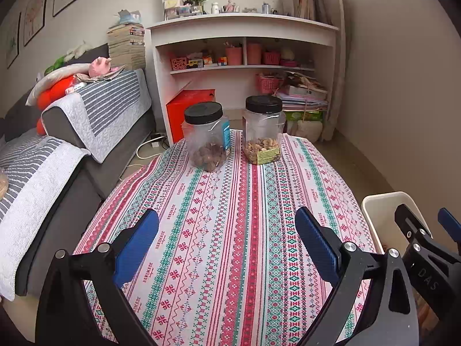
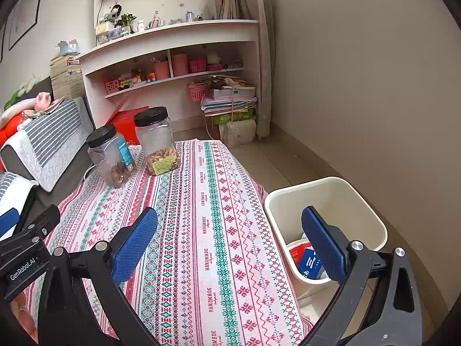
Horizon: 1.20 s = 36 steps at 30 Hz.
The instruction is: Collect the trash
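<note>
Two grippers were in view, each with two blue-padded fingers spread wide and holding nothing. The left gripper (image 1: 227,242) hung over the patterned tablecloth (image 1: 230,216) in the lower middle of the left wrist frame; the right gripper (image 2: 230,239) filled the lower part of the right wrist frame, its left finger over the cloth and its right finger (image 2: 322,245) over the bin.

One cream plastic trash bin (image 2: 331,199) stood at the lower right of the right wrist frame, just beside the table's right edge, open-topped and roughly square with rounded corners. Inside it lay collected trash: one white cup with red print (image 2: 296,252) and one blue carton with white lettering (image 2: 309,263), partly hidden behind the right finger. In the left wrist frame the same bin showed at the lower right edge, with the right gripper in front of it.

Two clear jars with black lids stood side by side at the far end of the table, well apart from both grippers: the left jar (image 1: 206,138) held round brown nuts and wore a blue label; the right jar (image 1: 262,132) held mixed nuts and a green packet.

One white shelf unit (image 1: 245,28) filled the upper middle, and one grey sofa (image 1: 72,144) ran along the left.
</note>
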Each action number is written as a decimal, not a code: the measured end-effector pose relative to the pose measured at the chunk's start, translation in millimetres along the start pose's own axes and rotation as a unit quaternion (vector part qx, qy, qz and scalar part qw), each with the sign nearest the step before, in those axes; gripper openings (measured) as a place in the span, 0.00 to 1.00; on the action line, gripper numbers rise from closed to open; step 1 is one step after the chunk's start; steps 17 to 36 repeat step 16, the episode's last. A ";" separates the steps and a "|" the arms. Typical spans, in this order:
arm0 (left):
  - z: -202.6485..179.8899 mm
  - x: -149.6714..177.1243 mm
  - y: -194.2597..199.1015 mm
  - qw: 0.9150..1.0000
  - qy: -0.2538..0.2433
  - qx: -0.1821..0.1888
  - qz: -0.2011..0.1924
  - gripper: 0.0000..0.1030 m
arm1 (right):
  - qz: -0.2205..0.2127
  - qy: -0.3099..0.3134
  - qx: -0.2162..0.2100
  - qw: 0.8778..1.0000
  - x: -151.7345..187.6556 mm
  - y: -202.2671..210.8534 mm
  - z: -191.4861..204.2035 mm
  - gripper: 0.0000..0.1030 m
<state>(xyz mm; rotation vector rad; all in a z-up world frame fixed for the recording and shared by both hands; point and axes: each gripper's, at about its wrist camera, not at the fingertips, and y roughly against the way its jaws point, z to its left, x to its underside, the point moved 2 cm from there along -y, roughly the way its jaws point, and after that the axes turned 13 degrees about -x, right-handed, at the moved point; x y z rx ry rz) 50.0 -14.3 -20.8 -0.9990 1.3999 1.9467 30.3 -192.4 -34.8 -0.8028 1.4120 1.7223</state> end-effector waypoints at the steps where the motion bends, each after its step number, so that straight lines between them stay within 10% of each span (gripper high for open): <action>1: -0.6 0.0 0.2 1.000 -0.001 0.001 0.000 0.90 | -0.001 0.000 0.001 1.000 0.1 -0.1 0.2 0.93; 36: -4.0 -0.8 -1.0 1.000 0.004 0.001 0.016 0.90 | -0.003 -0.007 0.007 1.000 0.4 -1.7 -2.6 0.93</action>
